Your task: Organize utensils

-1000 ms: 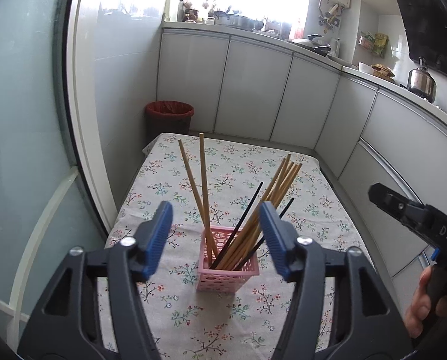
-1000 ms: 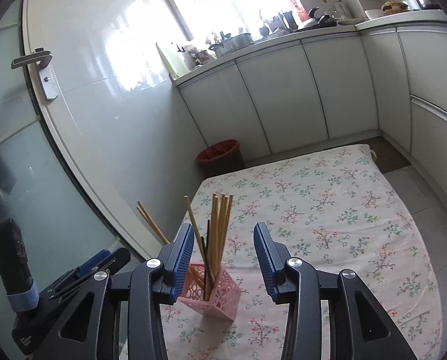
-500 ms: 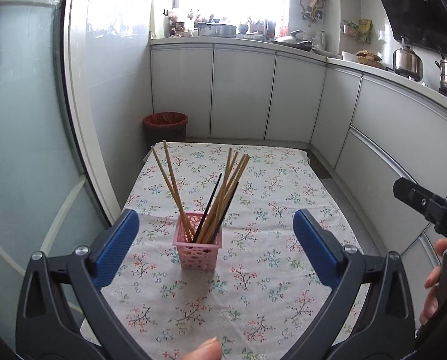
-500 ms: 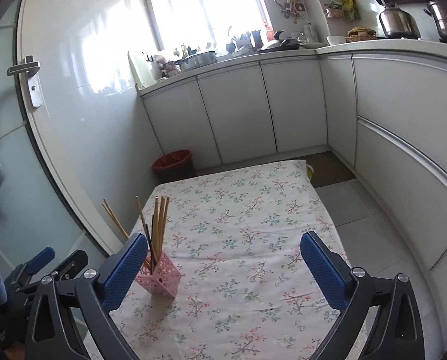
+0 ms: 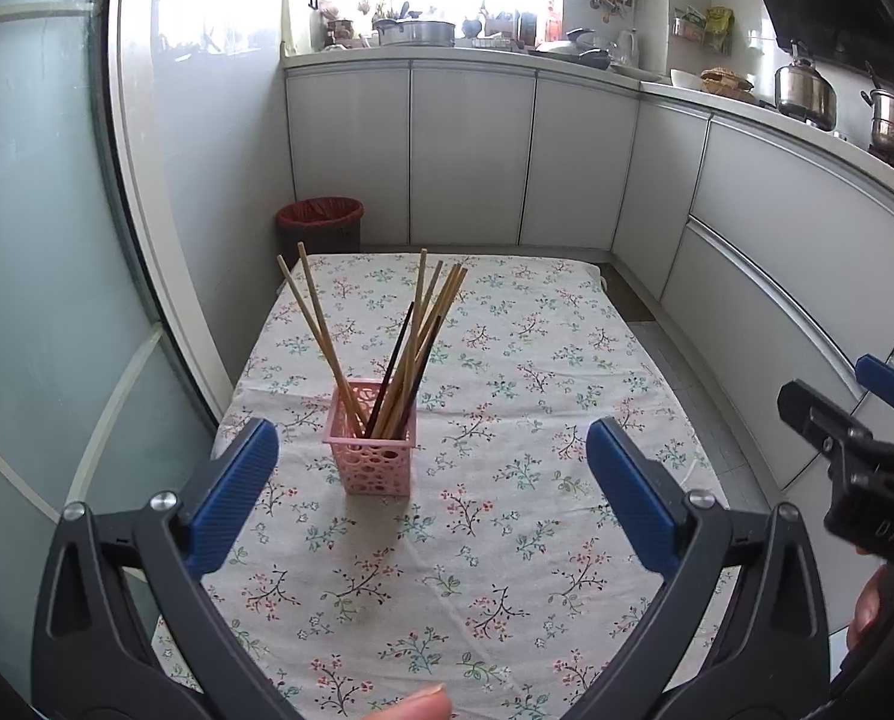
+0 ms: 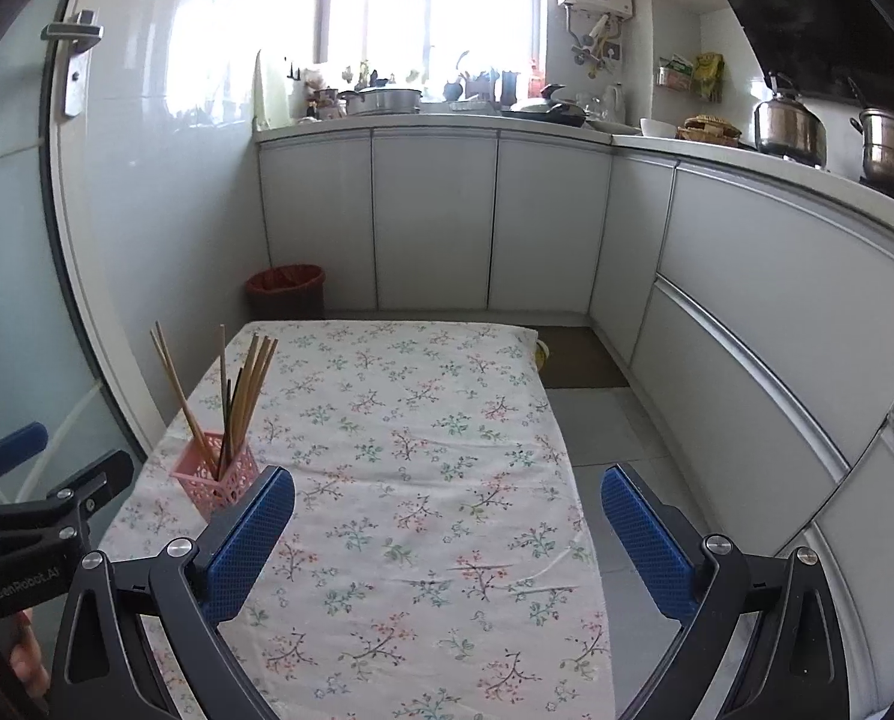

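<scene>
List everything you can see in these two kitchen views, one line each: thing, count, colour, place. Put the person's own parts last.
basket: one, pink, on the table, left side.
chopsticks: a bundle, mostly tan, some dark, standing in the basket.
tablecloth: one, white floral, covering the table.
bin: one, dark with red liner, floor beyond the table.
cabinets: a run, white, under the counter.
pots: two, steel, counter at right.
left gripper: one, black with blue pads, open.
right gripper: one, same colours, open.
</scene>
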